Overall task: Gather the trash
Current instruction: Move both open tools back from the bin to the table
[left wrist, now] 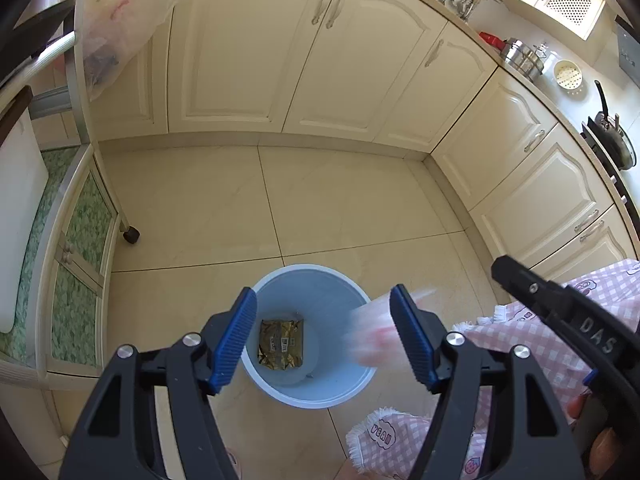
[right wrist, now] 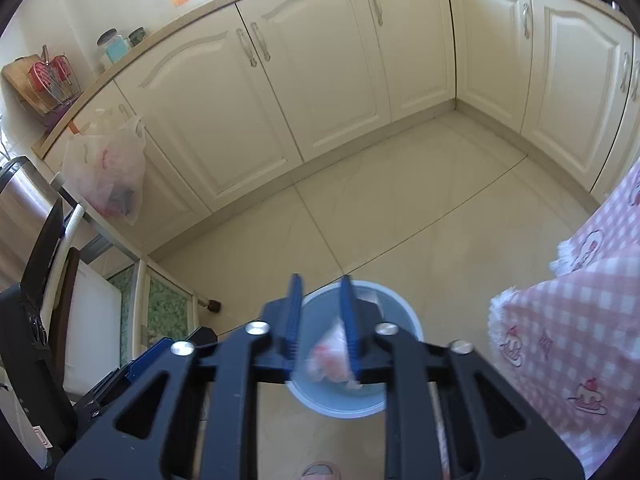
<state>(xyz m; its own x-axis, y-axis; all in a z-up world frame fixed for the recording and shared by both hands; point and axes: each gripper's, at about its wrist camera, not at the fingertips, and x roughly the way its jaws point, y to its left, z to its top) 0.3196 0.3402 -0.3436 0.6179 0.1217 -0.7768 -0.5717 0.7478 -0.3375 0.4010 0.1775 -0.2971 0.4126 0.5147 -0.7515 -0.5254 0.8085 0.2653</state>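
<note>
Bin: a round pale-blue plastic waste bin (left wrist: pixel 312 336) stands on the cream tiled floor (left wrist: pixel 224 208), directly below both tools, so whatever is let go falls inside; a crumpled gold foil wrapper (left wrist: pixel 281 343) already lies flat on its bottom
Left tongs (left wrist: pixel 323 340): spread wide over the bin mouth, nothing between the blue ribbed pads; they look finished with their piece
Right tongs (right wrist: pixel 320 320): parted a little, pointing down at the bin; a blurred clear plastic wrapper with pink marks (right wrist: pixel 334 354) hangs beside the right-hand pad over the bin; whether it touches that pad or is already falling I cannot tell
Trash position: the clear wrapper sits above the rim, not yet at the bottom; the blur suggests a drop under way
Surroundings: cream cabinet doors (left wrist: pixel 240 52) behind; a pink checked cloth (left wrist: pixel 532 340) hangs near the bin, close enough to catch a stray wrapper
Judgement: this drop nearly done
</note>
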